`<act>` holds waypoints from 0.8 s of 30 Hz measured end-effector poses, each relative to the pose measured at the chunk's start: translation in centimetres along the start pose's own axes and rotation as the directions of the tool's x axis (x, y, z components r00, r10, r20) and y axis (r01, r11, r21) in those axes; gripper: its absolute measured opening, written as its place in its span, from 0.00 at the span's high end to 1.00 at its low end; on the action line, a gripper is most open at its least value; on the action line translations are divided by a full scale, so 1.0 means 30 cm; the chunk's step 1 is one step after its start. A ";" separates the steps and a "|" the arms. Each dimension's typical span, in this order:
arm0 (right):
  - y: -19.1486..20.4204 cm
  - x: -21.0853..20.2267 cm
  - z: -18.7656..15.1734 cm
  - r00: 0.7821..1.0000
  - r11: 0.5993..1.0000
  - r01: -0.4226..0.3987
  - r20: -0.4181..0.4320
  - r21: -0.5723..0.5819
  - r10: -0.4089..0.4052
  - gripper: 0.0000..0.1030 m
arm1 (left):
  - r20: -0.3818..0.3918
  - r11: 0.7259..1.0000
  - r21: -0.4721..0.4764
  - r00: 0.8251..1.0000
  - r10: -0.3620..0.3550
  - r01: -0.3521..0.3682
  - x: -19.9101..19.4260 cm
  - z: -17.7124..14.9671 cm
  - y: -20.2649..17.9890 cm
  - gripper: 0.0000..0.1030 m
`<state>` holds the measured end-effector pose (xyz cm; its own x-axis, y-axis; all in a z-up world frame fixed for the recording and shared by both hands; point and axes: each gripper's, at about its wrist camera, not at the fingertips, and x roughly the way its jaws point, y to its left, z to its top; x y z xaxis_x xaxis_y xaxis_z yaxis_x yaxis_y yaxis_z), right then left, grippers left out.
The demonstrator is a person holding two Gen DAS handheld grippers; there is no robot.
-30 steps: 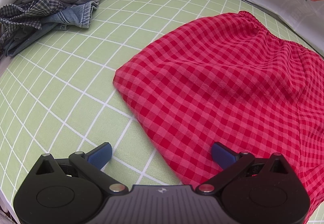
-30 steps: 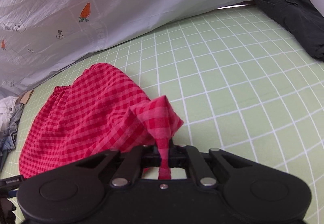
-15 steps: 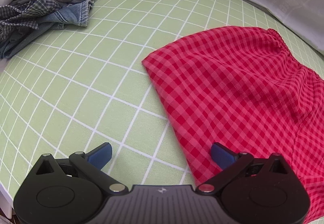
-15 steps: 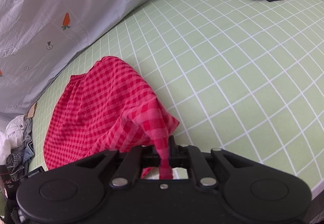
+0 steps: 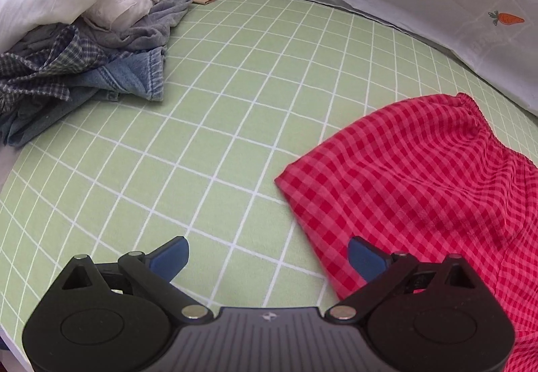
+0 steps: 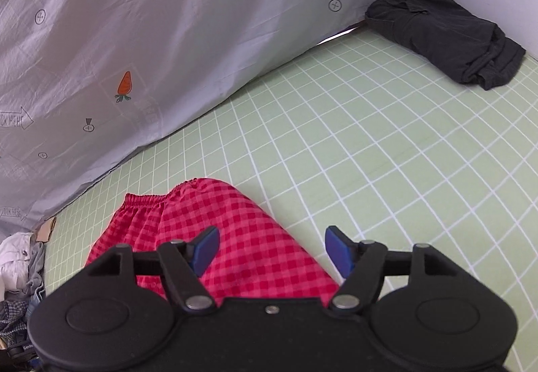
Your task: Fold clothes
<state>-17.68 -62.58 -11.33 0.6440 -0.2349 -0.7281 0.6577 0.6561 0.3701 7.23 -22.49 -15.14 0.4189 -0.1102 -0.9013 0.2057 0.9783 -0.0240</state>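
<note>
Red checked shorts [image 5: 420, 177] with an elastic waistband lie on the green grid mat [image 5: 235, 110], at the right of the left wrist view. My left gripper [image 5: 267, 257] is open and empty over the mat, its right finger just above the shorts' near edge. In the right wrist view the shorts [image 6: 235, 237] lie folded under my right gripper [image 6: 271, 251], which is open and holds nothing, just above the cloth.
A heap of unfolded clothes [image 5: 84, 52], denim, plaid and white, sits at the mat's far left. A dark garment [image 6: 447, 36] lies at the far right corner. A grey printed sheet [image 6: 168, 36] hangs along the back edge.
My right gripper opened and let go of the shorts' corner, which now lies flat on the rest. My left gripper drifted left, away from the shorts.
</note>
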 end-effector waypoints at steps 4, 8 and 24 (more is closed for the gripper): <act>0.073 0.188 0.032 0.999 1.000 -0.015 -0.047 -0.020 0.014 0.29 | -0.016 1.000 0.013 1.000 -0.021 0.021 0.055 0.046 -0.017 0.18; 0.120 0.314 0.043 0.993 1.000 -0.014 -0.121 0.004 0.015 0.29 | -0.019 0.999 0.035 0.999 -0.031 0.031 0.076 0.054 -0.042 0.34; 0.373 0.161 -0.076 0.995 0.890 -0.082 0.021 -0.448 0.103 0.98 | -0.055 0.996 -0.021 0.995 -0.088 0.087 0.000 -0.085 -0.024 0.99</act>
<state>-8.10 -54.73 -12.03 0.7160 -0.1811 -0.6742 0.3571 0.9249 0.1307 4.83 -22.74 -16.22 0.3501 -0.1864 -0.9180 0.2229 0.9684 -0.1116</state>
